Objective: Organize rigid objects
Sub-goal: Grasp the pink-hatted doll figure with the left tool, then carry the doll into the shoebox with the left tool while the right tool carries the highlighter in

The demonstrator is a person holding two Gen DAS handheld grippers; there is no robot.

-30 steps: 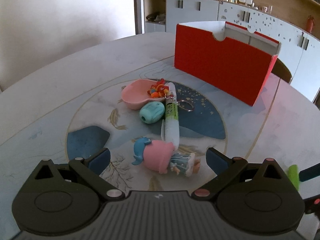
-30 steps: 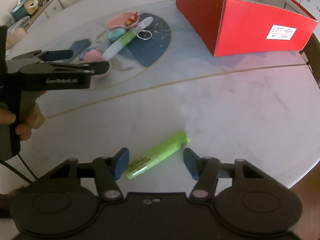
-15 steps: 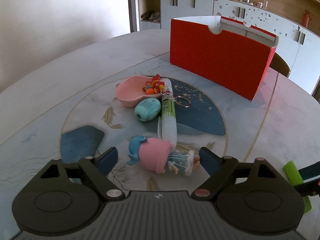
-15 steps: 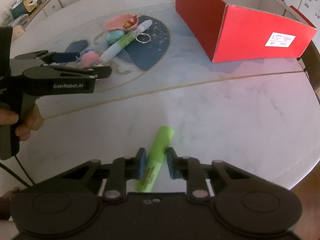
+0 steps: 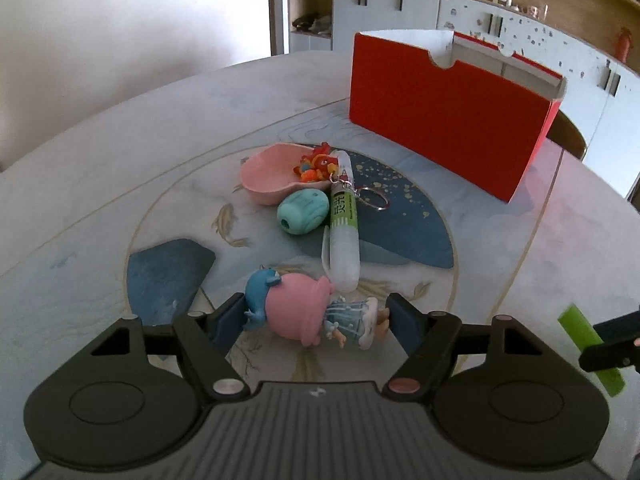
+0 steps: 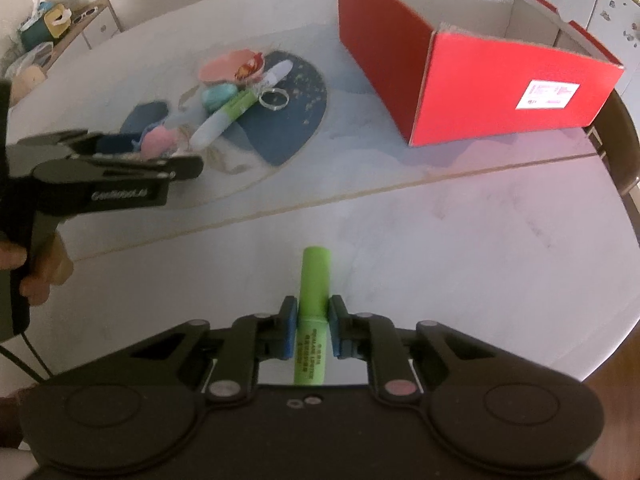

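Green tube [image 6: 313, 316] clamped, right gripper [image 6: 313, 330], table edge [image 6: 592, 344] near

From where I operate, the inside of the red box [image 6: 476, 92] stays out of sight in both views, screened by its own walls; the white label [image 6: 548, 95] on its end is too small to read. The print on the green tube [image 6: 312, 320] is blurred, and its near end vanishes behind the right gripper's [image 6: 312, 330] body. In the left wrist view that tube is cut by the black finger crossing it. The small red and orange charm [image 5: 316, 162] in the pink dish [image 5: 268, 176] is too small to make out. The left gripper [image 5: 316, 316] partly covers the doll [image 6: 158, 140] in the right wrist view, and the person's hand [image 6: 36, 276] is cropped at the edge.
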